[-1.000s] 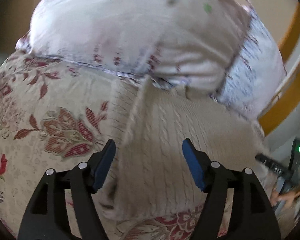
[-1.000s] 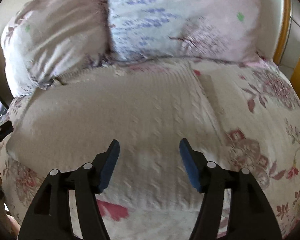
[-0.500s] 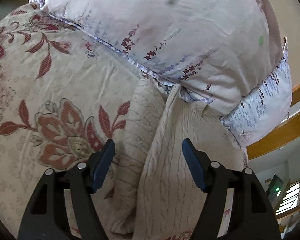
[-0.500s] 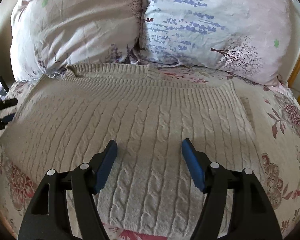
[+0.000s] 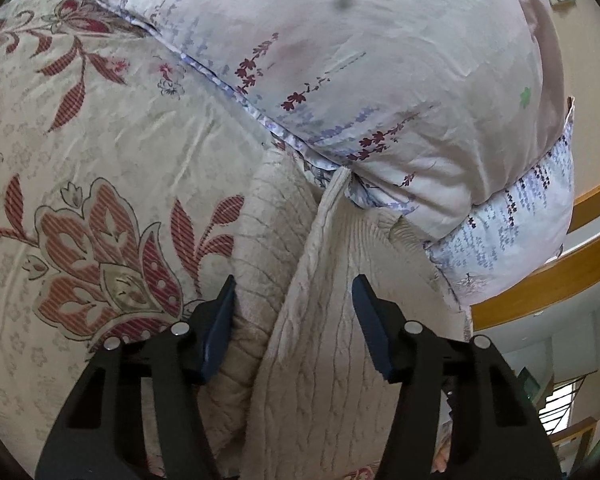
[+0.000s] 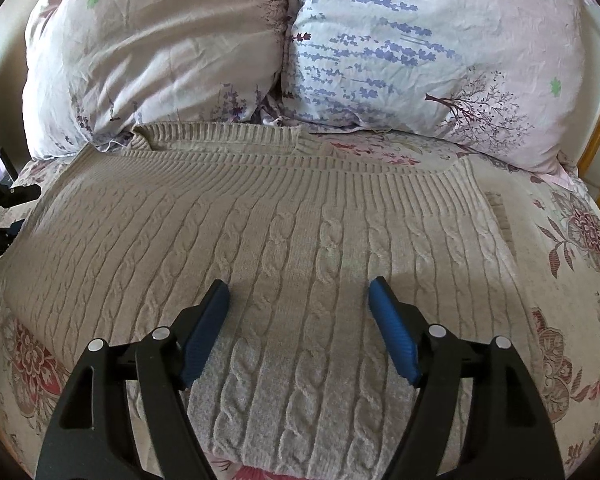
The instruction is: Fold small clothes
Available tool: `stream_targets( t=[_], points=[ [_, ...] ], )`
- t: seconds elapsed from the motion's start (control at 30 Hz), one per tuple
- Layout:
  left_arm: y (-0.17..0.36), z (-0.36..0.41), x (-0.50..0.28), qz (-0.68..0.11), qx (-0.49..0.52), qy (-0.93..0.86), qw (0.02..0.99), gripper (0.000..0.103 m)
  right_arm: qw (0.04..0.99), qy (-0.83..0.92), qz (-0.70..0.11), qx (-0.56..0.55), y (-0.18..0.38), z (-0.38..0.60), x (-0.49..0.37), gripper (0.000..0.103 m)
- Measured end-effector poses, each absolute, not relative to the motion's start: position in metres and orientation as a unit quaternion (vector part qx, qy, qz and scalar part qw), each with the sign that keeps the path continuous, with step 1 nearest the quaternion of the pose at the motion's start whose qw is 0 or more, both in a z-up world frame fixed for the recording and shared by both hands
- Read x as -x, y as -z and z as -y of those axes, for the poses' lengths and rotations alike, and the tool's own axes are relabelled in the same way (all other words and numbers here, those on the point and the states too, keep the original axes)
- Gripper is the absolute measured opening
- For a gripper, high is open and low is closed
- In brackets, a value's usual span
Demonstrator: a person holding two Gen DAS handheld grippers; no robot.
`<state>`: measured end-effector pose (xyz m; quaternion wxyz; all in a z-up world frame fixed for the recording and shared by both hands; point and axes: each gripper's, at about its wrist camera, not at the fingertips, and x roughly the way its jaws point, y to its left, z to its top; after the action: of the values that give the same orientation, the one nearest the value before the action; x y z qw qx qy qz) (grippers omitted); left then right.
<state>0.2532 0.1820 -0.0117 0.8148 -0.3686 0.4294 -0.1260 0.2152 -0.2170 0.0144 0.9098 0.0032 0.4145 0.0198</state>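
A beige cable-knit sweater [image 6: 284,240] lies flat on the floral bedspread [image 6: 572,280], its ribbed edge toward the pillows. My right gripper [image 6: 298,292] is open and empty just above the sweater's near part. My left gripper [image 5: 294,292] is open, low over the sweater's left side edge [image 5: 320,320], where a folded sleeve or flap [image 5: 268,240] lies beside the body. The left gripper also shows at the left edge of the right wrist view [image 6: 2,216].
Two floral pillows [image 6: 152,52] [image 6: 420,52] stand against the headboard just behind the sweater. A wooden bed frame [image 5: 560,272] runs at the right. The bedspread [image 5: 100,140] spreads wide to the left of the sweater.
Both grippers have settled after a fast swing; the views went from blurred to sharp. The left gripper has come lower and closer over the sweater's side edge. Both stay open.
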Motion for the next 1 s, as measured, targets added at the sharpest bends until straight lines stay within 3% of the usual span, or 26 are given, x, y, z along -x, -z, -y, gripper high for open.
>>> stream_targets(
  t=[0.23, 0.3, 0.37, 0.47, 0.7, 1.0],
  points=[
    [0.014, -0.179, -0.254, -0.430, 0.378, 0.130, 0.809, 0.049, 0.911, -0.020, -0.413, 0.000, -0.014, 0.216, -0.216, 0.075],
    [0.017, -0.178, -0.254, -0.433, 0.384, 0.133, 0.804, 0.043, 0.911, -0.020, -0.413, 0.000, -0.014, 0.216, -0.216, 0.075],
    [0.020, -0.178, -0.255, -0.435, 0.390, 0.134, 0.800, 0.029, 0.911, -0.020, -0.413, 0.000, -0.014, 0.216, -0.216, 0.075],
    [0.018, -0.180, -0.254, -0.428, 0.408, 0.144, 0.794, 0.022, 0.911, -0.020, -0.413, 0.000, -0.014, 0.216, -0.215, 0.075],
    [-0.025, -0.156, -0.249, -0.387, 0.393, 0.180, 0.815, 0.016, 0.910, -0.025, -0.415, -0.004, -0.014, 0.217, -0.216, 0.075],
    [-0.090, -0.060, -0.251, -0.339, 0.356, 0.281, 0.824, 0.014, 0.918, -0.028, -0.391, -0.064, -0.025, 0.253, -0.200, 0.075]
  ],
)
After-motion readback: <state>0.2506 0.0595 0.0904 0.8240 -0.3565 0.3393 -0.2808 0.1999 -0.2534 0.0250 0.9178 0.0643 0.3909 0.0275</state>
